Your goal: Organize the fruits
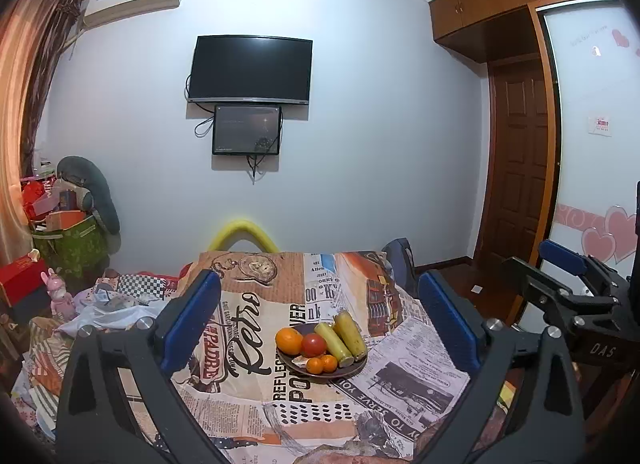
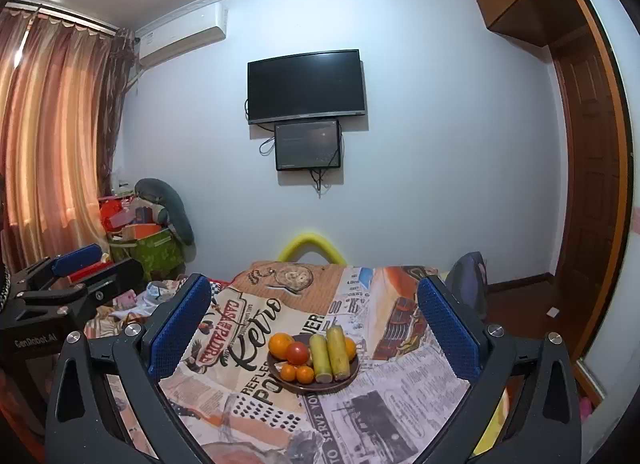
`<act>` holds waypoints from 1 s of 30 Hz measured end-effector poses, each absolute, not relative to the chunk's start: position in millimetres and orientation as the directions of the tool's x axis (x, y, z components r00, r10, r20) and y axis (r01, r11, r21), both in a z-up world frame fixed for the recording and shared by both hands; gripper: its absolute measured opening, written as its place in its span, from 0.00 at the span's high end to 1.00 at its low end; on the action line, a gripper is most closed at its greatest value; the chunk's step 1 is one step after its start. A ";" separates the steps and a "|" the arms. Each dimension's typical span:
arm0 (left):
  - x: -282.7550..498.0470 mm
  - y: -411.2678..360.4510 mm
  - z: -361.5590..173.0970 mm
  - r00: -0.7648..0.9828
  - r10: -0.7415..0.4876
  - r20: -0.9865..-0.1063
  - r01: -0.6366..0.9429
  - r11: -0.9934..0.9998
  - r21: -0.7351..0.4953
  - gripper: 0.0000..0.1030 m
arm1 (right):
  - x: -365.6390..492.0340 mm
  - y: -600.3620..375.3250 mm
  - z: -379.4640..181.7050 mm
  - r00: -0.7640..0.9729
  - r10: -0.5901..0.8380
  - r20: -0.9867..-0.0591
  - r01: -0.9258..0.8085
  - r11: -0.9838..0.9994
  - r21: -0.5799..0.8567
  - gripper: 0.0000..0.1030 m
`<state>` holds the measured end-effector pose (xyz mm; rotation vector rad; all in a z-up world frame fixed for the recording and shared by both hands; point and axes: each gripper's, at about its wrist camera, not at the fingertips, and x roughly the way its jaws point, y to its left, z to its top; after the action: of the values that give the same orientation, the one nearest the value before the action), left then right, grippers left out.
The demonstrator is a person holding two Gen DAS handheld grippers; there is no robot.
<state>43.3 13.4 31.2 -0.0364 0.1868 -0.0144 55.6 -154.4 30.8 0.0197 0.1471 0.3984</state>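
A dark round plate [image 1: 354, 369] [image 2: 354, 378] sits on a table under a newspaper-print cloth [image 1: 248, 396] [image 2: 404, 384]. On it lie a large orange [image 1: 289, 341] [image 2: 280, 345], a red tomato [image 1: 313, 345] [image 2: 297, 353], two small tangerines [image 1: 322, 364] [image 2: 297, 373] and two yellow-green stalk pieces [image 1: 342, 338] [image 2: 330, 353]. My left gripper [image 1: 320, 320] is open and empty, held above and short of the plate. My right gripper [image 2: 314, 320] is open and empty too. Each gripper shows at the other view's edge, the right gripper [image 1: 576, 276] and the left gripper [image 2: 80, 268].
A wall with a TV [image 1: 250, 70] [image 2: 306, 86] and a small screen stands behind the table. A yellow chair back [image 1: 244, 234] [image 2: 312, 248] rises at the far edge. Cluttered boxes and bags [image 1: 68, 232] [image 2: 144, 236] lie left; a wooden door [image 1: 520, 160] stands right.
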 end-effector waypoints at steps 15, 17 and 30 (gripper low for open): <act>39.1 7.5 27.9 0.982 -0.003 -0.190 -0.001 1.000 -0.016 0.00 | 47.6 -157.9 30.9 0.913 0.388 -0.128 -0.385 0.922 0.051 0.00; 39.0 7.2 28.1 0.982 -0.003 -0.189 0.000 1.000 -0.016 0.00 | 47.3 -157.4 30.9 0.914 0.385 -0.127 -0.382 0.923 0.049 0.00; 39.4 8.0 27.1 0.982 -0.003 -0.189 0.000 1.000 -0.016 0.00 | 45.2 -158.5 35.5 0.917 0.381 -0.120 -0.378 0.924 0.050 0.00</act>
<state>39.4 8.0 27.1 -0.0161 0.1904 -0.0018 45.2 -158.5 35.5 0.0262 0.1289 0.3906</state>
